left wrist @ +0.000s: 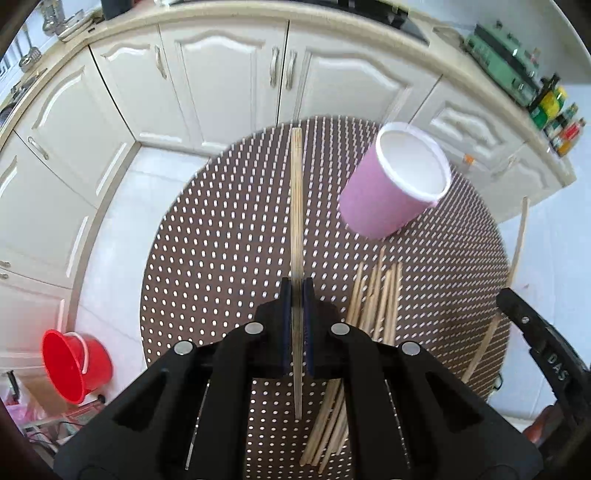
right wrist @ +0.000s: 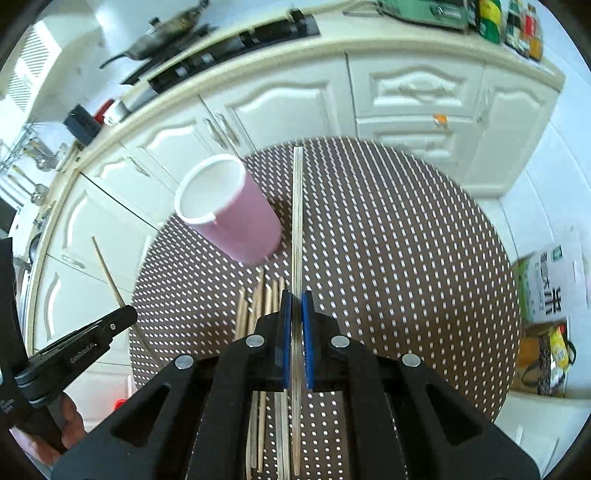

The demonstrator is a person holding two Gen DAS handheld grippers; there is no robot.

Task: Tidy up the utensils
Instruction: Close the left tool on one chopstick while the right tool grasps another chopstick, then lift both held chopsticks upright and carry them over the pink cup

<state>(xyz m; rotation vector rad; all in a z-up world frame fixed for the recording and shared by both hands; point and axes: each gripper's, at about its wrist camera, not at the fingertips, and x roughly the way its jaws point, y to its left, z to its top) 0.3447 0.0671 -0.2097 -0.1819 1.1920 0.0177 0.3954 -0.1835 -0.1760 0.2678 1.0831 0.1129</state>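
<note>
Left gripper [left wrist: 296, 295] "DAS"-marked neighbour, clamped chopstick [left wrist: 296, 206]

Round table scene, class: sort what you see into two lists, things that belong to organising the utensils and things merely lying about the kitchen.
Part of the job:
- left gripper, shut on a chopstick
- right gripper, shut on a chopstick
- pink cup, upright and empty
- chopstick pile on the round table

Just lying about:
- red bucket
- frying pan
- cardboard box
</note>
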